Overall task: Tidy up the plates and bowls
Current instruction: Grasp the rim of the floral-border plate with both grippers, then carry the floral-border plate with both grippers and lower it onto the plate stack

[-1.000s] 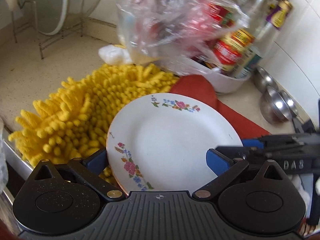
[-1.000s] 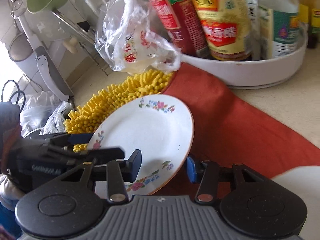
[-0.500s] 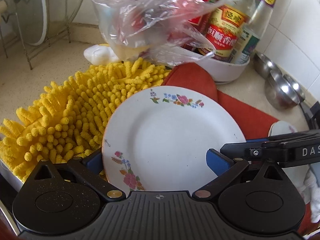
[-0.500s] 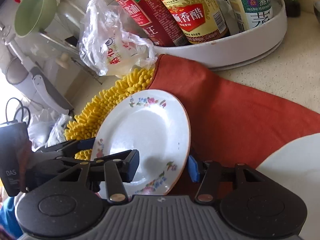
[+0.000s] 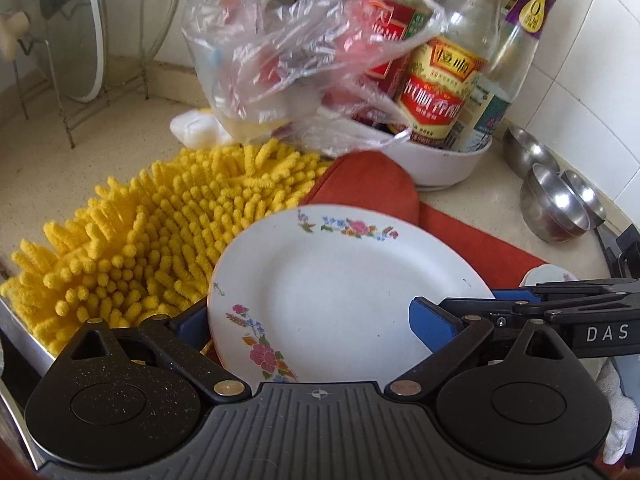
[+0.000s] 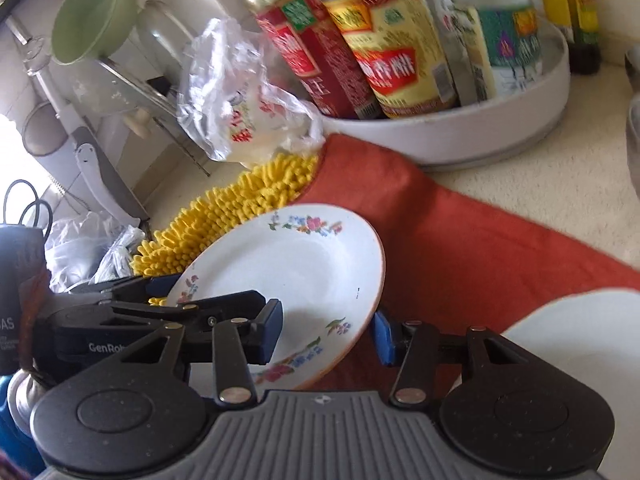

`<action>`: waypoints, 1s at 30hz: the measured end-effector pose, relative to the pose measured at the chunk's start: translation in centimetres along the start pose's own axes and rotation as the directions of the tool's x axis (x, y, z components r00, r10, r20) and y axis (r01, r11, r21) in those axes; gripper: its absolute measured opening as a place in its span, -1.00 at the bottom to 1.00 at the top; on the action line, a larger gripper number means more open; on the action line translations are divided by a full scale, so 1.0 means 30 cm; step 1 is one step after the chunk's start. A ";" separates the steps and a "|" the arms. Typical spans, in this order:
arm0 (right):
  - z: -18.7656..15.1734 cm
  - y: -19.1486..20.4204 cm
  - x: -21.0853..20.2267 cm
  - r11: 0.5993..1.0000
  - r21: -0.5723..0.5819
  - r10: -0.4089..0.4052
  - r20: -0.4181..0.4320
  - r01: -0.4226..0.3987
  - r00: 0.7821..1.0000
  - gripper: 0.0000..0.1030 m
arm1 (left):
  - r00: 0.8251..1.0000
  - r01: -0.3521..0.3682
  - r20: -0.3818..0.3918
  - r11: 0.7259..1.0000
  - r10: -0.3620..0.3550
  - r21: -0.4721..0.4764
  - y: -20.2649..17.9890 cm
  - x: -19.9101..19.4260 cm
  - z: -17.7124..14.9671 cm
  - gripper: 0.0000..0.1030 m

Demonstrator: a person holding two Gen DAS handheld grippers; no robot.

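Right now, in the left wrist view, the floral plate (image 5: 340, 292) fills the lower centre. It is tilted above the yellow chenille duster (image 5: 160, 232) and the red cloth (image 5: 368, 184), not lying flat on the table (image 5: 60, 160). My left tool (image 5: 312, 320) straddles the plate's near edge with its jaws wide and closing. One pad is behind the left rim and the other is over the white face, and I see neither pressing. I judge it is there to take over or steady the plate. The right tool (image 5: 516, 300) reaches in from the right edge onto the plate's rim. Steel bowls (image 5: 556, 204) nest at the right, beside the white tray of bottles (image 5: 452, 164).

In the right wrist view, the right tool (image 6: 326, 332) is clamped on the plate (image 6: 304, 272) at its near rim. One pad is on the top face and one at the underside, which is why the plate hangs tilted. The left tool (image 6: 212, 292) comes in from the left, one finger above the plate and one below. A second white plate (image 6: 580, 320) lies at the lower right on the cloth, probably where this one gets stacked.
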State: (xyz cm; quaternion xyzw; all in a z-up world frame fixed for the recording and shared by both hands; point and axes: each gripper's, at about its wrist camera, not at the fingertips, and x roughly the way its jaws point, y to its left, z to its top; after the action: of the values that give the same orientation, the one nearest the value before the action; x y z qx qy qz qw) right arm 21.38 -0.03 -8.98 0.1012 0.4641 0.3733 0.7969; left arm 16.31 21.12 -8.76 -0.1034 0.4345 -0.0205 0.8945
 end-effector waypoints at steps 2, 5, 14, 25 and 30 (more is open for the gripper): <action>-0.012 -0.012 0.015 1.000 0.022 0.001 -0.020 0.000 1.000 -0.11 | 1.000 -0.003 -0.017 1.000 0.003 -0.004 -0.001 0.016 -0.012 0.93; -0.015 -0.023 0.025 0.999 0.039 0.006 -0.028 -0.005 1.000 -0.12 | 1.000 -0.004 -0.011 1.000 0.004 -0.005 0.006 0.029 -0.025 0.96; 0.016 -0.024 0.038 0.999 0.016 0.029 -0.086 -0.028 0.996 0.03 | 0.997 -0.054 0.057 0.997 0.051 0.056 -0.012 0.045 -0.042 1.00; 0.009 -0.001 0.007 1.000 -0.024 -0.011 0.005 0.011 1.000 -0.09 | 0.996 -0.067 0.057 0.998 0.067 0.003 -0.011 0.024 -0.040 0.98; 0.006 -0.001 -0.018 1.000 -0.027 -0.008 0.023 0.008 1.000 -0.10 | 0.993 -0.085 0.082 0.996 0.082 0.031 -0.035 0.000 -0.041 0.96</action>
State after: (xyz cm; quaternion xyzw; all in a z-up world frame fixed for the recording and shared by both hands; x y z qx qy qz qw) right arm 21.39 -0.39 -8.54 0.0929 0.4503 0.3751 0.8049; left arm 15.41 19.88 -9.28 -0.0706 0.4016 0.0135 0.9130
